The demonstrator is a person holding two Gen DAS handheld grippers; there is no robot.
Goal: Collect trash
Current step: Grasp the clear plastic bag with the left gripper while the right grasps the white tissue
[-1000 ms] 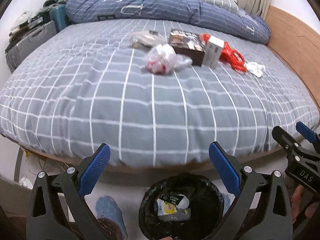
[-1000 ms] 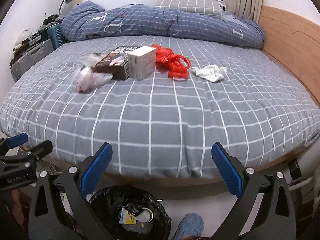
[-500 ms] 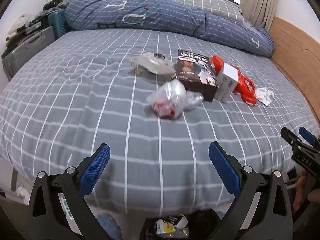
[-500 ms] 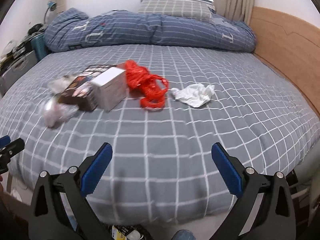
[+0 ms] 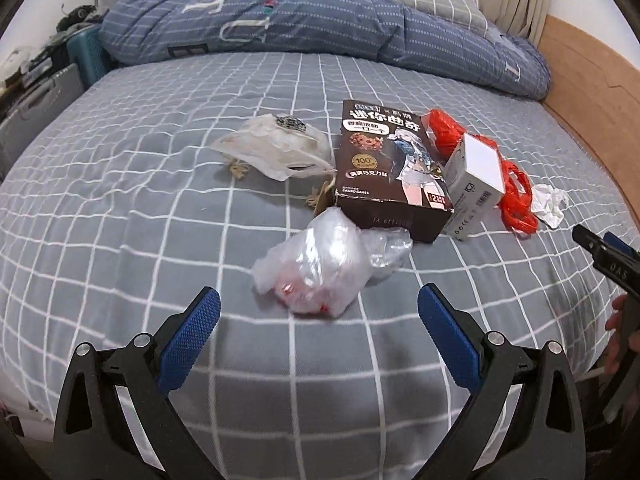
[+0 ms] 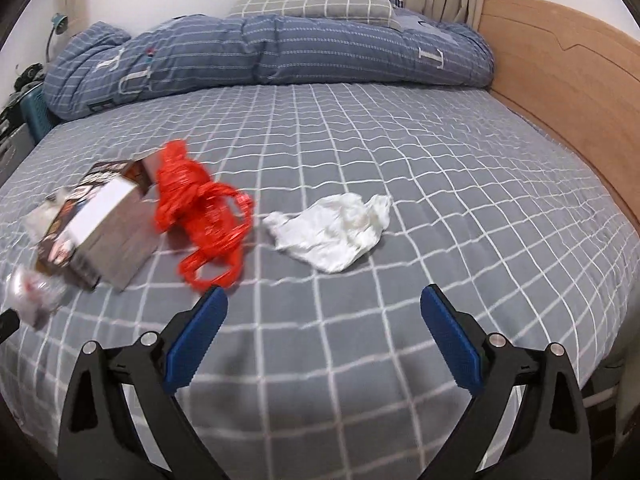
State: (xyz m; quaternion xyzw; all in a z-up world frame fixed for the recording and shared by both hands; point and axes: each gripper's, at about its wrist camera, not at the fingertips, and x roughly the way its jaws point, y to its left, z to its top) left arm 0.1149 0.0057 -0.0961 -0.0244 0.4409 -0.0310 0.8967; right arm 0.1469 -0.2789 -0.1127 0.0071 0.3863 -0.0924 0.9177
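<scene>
Left gripper (image 5: 319, 330) is wide open, empty, with the clear plastic bag (image 5: 320, 266) just ahead between its fingers. It's slippery, so it might squirt out. Right gripper (image 6: 323, 330) is spread too; white tissue (image 6: 334, 229) ahead could tear or snag the bedsheet (image 6: 460, 184).

Ahead-left of the right tongs, the brown box (image 6: 80, 204) and clear bag (image 6: 34, 296) are motion-blurred; the frame edge crops the bag.
</scene>
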